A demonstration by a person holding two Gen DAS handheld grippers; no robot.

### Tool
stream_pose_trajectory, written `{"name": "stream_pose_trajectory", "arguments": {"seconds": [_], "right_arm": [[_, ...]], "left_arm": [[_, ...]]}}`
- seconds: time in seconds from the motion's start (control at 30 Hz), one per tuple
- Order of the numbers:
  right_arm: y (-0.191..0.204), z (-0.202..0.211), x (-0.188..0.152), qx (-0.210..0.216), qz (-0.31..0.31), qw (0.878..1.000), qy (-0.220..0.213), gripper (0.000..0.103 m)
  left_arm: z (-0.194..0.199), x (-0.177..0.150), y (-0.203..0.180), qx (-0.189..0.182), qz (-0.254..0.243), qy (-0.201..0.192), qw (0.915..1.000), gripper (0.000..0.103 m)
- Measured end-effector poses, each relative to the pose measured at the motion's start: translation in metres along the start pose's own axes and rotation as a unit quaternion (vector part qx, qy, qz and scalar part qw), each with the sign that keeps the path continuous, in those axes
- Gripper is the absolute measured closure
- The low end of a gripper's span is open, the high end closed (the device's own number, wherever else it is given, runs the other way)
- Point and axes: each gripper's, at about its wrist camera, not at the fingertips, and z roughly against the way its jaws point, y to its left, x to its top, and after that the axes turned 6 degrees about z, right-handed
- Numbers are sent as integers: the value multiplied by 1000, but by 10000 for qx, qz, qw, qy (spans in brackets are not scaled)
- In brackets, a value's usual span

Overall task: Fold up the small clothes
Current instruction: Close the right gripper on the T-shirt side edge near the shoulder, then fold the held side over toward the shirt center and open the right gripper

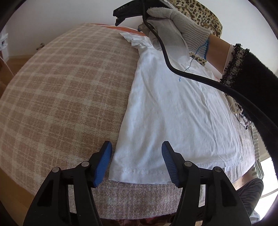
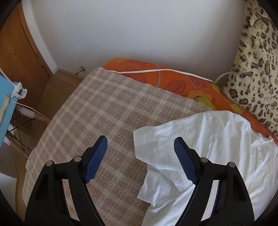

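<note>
Left gripper (image 1: 136, 163) spread over white shirt (image 1: 173, 107) on plaid blanket (image 1: 69, 90).

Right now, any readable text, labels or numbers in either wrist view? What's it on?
Right gripper body: small pale lettering near its tip, too blurred and turned to read.
White shirt: no print or tag showing.
Plaid blanket, orange sheet, leopard pillow: patterns only, no text.
Nothing else readable in either view.
</note>
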Motion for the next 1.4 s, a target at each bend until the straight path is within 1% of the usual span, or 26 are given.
{"name": "stream_pose_trajectory", "arguments": {"seconds": [0.03,0.07,0.13,0.17,0.2,0.23,0.27,0.33,0.4,0.47,0.53,0.57,0.63,0.77,0.83,1.0,1.1,1.27,1.4], "right_arm": [[1,-5,1,-30,16,10000,45,22],[2,-10,2,-86,43,9999,109,24],[3,-23,2,-285,79,9992,263,25],[1,-28,1,-369,94,9988,323,28],[1,-32,1,-416,111,9984,367,30],[-1,-36,0,-465,115,9980,406,35],[-4,-39,-1,-514,89,9976,451,43],[-12,-44,-2,-547,-46,9971,526,52],[-15,-43,-1,-578,-44,9972,476,61],[-19,-42,0,-672,-11,9966,482,80],[-25,-39,0,-645,-104,9968,466,88],[-31,-36,0,-577,-191,9972,432,91],[-43,-29,2,-460,-379,9977,309,93],[-64,-12,2,-357,-711,9968,117,94],[-70,-2,3,-313,-771,9965,41,95],[-84,22,3,-434,-713,9964,-150,95],[-94,36,0,-481,-757,9957,-233,95],[-116,55,-6,-535,-850,9942,-384,96],[-135,67,-15,-655,-923,9926,-440,96]], "left_arm": [[0,1,3,20,31,-27,10000,63],[0,2,5,5,69,-40,10000,70],[1,4,10,-69,156,-48,9998,74],[0,4,11,-99,150,-35,9998,80],[-1,4,11,-123,131,-5,9998,88],[-2,3,11,-142,104,13,9998,90],[-3,3,10,-141,59,3,9999,91],[0,2,9,-133,-11,-3,9999,96],[0,2,9,-217,61,30,9997,97],[1,1,12,-322,167,57,9993,99],[3,1,10,-372,180,23,9991,99],[4,1,8,-395,174,9,9991,99],[6,1,4,-441,121,-18,9990,99],[9,3,-5,-534,-11,-75,9985,100],[11,4,-10,-610,-53,-98,9981,101],[15,6,-25,-868,-171,-146,9960,101],[15,6,-34,-1035,-219,-107,9943,101],[13,5,-56,-1230,-475,-73,9912,101],[9,2,-75,-1341,-701,-8,9885,101]]}}
